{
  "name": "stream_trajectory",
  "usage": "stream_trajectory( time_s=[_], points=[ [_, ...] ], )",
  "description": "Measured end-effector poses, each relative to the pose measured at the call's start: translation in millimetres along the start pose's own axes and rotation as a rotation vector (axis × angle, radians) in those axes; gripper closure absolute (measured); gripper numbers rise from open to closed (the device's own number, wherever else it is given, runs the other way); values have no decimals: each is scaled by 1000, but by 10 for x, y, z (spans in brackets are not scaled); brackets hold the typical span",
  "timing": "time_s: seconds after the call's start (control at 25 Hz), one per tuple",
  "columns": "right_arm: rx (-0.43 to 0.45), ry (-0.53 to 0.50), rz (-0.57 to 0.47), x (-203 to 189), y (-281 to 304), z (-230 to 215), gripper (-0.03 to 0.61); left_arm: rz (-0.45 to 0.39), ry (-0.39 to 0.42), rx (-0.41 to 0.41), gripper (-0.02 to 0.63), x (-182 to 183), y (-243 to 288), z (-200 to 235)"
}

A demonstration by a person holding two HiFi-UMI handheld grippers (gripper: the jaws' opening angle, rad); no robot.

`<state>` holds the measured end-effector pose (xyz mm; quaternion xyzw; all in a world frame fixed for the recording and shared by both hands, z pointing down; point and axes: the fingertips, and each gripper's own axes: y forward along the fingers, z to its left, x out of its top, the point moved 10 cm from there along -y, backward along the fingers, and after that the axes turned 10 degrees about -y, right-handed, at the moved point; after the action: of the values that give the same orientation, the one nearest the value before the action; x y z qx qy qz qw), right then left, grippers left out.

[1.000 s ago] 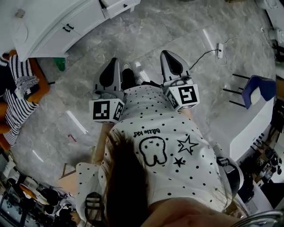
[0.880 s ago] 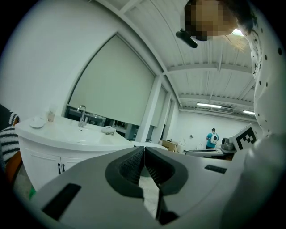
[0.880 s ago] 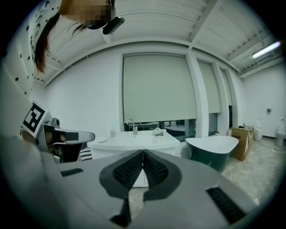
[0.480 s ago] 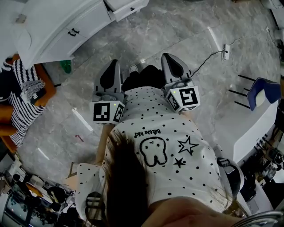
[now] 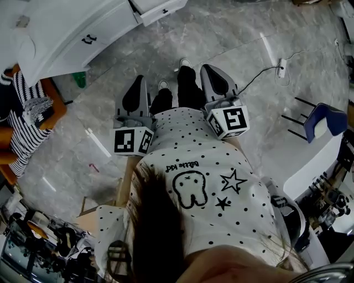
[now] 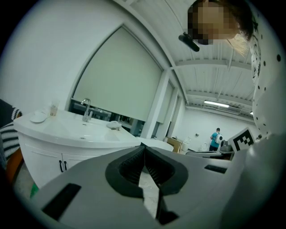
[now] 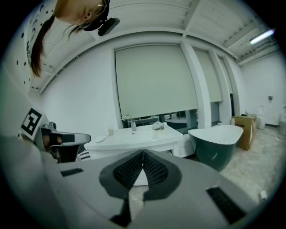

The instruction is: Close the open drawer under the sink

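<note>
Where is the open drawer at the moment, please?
In the head view, the open drawer sticks out of the white vanity at the top edge, left of centre, just right of its closed doors.

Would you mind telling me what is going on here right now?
A person in a dotted shirt stands on the marble floor, holding a gripper in each hand. The left gripper and right gripper are both shut and empty, pointing toward the white sink cabinet. Its drawer stands pulled out, and neither gripper has reached it yet.
</note>
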<state>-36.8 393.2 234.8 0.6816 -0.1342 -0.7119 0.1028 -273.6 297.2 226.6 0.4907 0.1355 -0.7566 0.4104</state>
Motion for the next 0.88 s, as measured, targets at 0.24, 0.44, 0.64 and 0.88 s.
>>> stream_trajectory(
  time_s=[0.24, 0.44, 0.64, 0.88],
  points=[
    [38, -25, -1, 109, 217, -489, 566, -44, -38, 47, 604, -13, 390, -158],
    [77, -58, -23, 252, 445, -1006, 566, -102, -59, 102, 604, -1, 779, -335],
    [115, -86, -47, 336, 607, -1389, 566, -148, -53, 137, 604, -11, 1072, -520],
    [168, -107, -61, 377, 808, -1773, 566, -196, -74, 189, 606, -32, 1369, -673]
  ],
)
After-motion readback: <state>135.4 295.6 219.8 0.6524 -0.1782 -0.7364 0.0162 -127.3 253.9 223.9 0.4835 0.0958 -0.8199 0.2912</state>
